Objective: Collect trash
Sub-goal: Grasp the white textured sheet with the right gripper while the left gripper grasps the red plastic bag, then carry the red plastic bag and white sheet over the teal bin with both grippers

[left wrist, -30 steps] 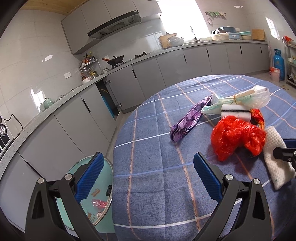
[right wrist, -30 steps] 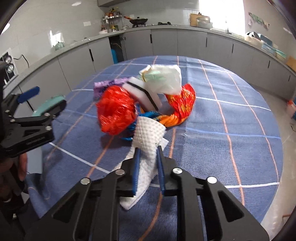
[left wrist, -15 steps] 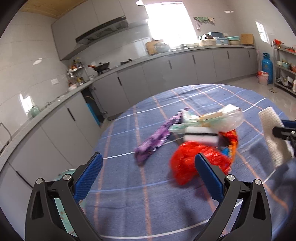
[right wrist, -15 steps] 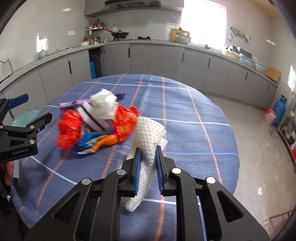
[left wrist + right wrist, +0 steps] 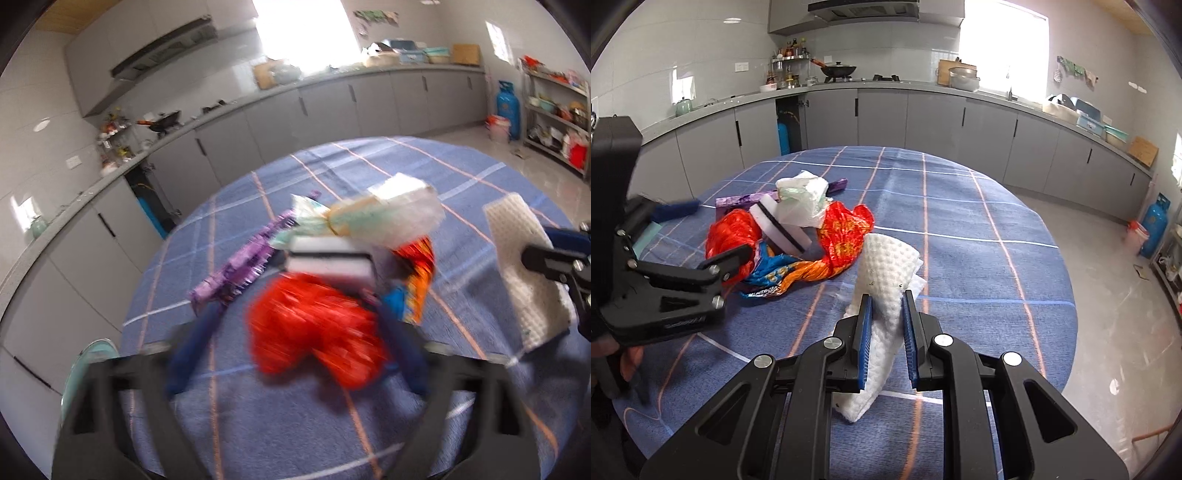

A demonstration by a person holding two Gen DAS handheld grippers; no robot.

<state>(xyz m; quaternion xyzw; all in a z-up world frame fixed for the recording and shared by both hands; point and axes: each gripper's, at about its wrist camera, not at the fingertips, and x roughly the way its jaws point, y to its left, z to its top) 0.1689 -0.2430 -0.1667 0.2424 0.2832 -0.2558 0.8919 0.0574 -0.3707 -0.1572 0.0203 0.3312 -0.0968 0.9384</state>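
Left gripper (image 5: 295,354): jaws spread wide and empty, blurred in its own view, straddling the red plastic bag (image 5: 314,332) from the near side; seen from the right wrist, its black frame sits at the left edge of the table (image 5: 979,258).
Right gripper (image 5: 884,339): blue pads clamped on a white dimpled paper towel (image 5: 886,291), held upright and clear of the checked blue cloth, its lower end hanging below the pads.
Trash pile: the red bag lies nearest the left gripper; just behind it rest a white sponge with a dark stripe (image 5: 328,258), a clear bag of pale-green wrapping (image 5: 373,218), an orange-and-blue wrapper (image 5: 417,284) and a purple strip (image 5: 240,266).
Key relation: the pile lies straight ahead of the left gripper and to the left of the right one; the left is clearly nearer, the red bag sitting between its open fingers.
Long axis: the purple strip runs from near-left to far-right.
Bin: a pale-green rim (image 5: 79,373) shows off the table's near-left edge, probably the drop point.
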